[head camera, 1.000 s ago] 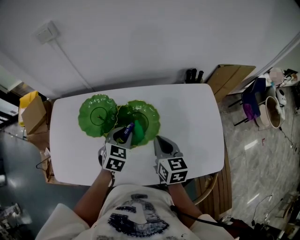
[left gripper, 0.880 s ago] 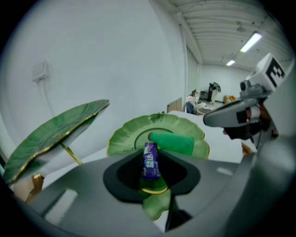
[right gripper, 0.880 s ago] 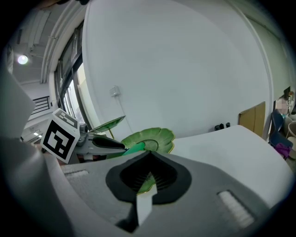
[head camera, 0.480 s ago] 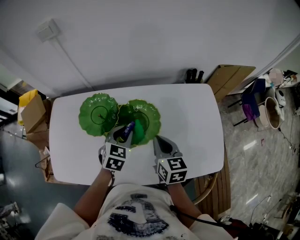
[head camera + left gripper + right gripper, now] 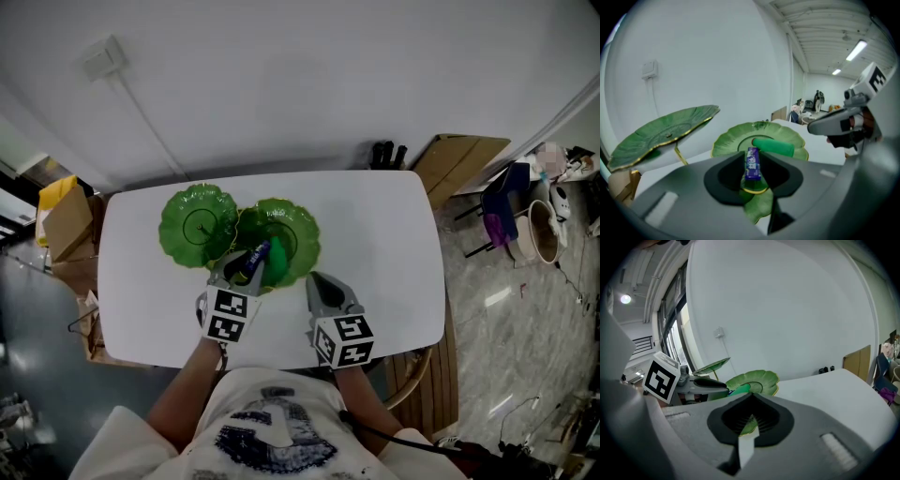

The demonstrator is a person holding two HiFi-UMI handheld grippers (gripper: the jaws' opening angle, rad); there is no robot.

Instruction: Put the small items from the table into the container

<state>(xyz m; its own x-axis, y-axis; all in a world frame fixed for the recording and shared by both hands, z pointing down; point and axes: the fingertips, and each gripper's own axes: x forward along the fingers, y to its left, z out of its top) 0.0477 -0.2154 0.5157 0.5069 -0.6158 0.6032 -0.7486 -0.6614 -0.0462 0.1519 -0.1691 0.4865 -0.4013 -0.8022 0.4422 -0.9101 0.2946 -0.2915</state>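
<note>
A two-tier green leaf-shaped dish stands on the white table; its lower plate lies right of the raised upper plate. A green cylinder lies on the lower plate. My left gripper is shut on a small purple pack, held over the lower plate's near edge. My right gripper is shut with nothing in it, over the table just right of the plate.
A wall runs behind the table. A cardboard sheet leans at the table's far right corner. A chair and clutter stand on the floor to the right, and a box to the left.
</note>
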